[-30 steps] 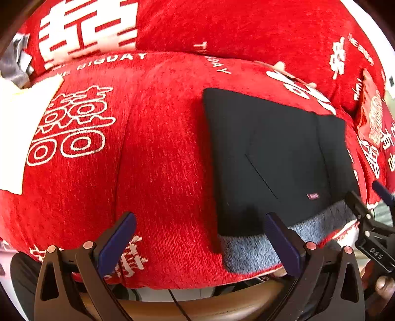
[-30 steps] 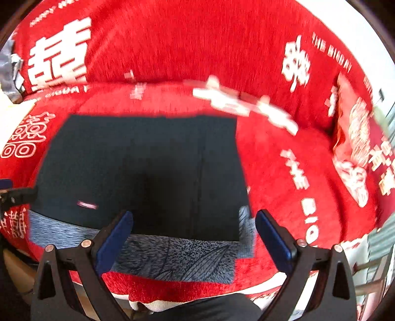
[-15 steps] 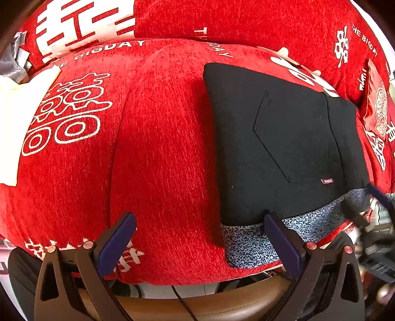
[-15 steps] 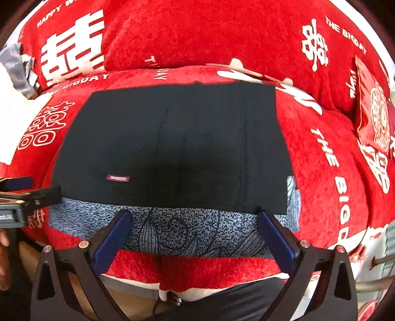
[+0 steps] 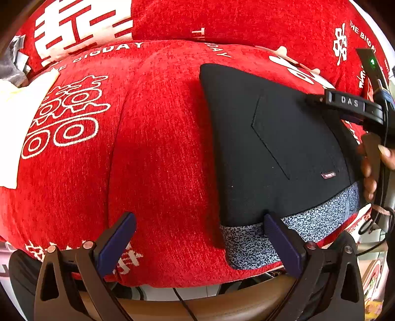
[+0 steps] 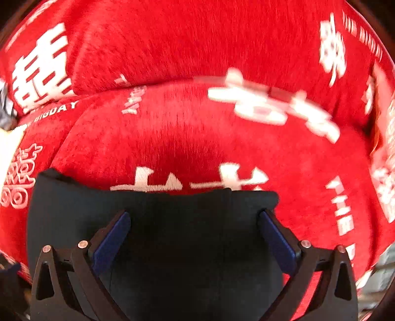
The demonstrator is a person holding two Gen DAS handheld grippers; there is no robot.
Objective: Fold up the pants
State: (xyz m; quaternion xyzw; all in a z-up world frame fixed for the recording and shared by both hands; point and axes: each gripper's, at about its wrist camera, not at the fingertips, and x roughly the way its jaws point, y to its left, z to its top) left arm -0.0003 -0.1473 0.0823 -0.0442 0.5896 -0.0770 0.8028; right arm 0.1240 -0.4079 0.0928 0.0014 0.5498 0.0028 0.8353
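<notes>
The folded black pants (image 5: 279,148) lie on the red sofa seat (image 5: 153,148), their grey speckled waistband (image 5: 249,244) toward me. In the left wrist view my left gripper (image 5: 200,234) is open at the seat's front edge. Its right finger (image 5: 279,237) stands in front of the waistband's left end, and only red fabric lies between the fingers. My right gripper (image 6: 195,229) is open low over the pants (image 6: 185,259), with its tips near their far fold. The image there is blurred. From the left wrist view the right tool (image 5: 345,103) hangs over the pants' far right, held by a hand (image 5: 372,163).
The red backrest (image 5: 222,19) with white lettering rises behind the seat. A white cloth (image 5: 14,118) and a grey item (image 5: 12,64) lie at the far left. A red printed cushion (image 6: 385,158) sits at the right. A brown wooden edge (image 5: 197,303) runs below the seat front.
My right gripper has moved forward from the waistband, across the pants toward their far edge. My left gripper has come slightly closer to the seat and stays open.
</notes>
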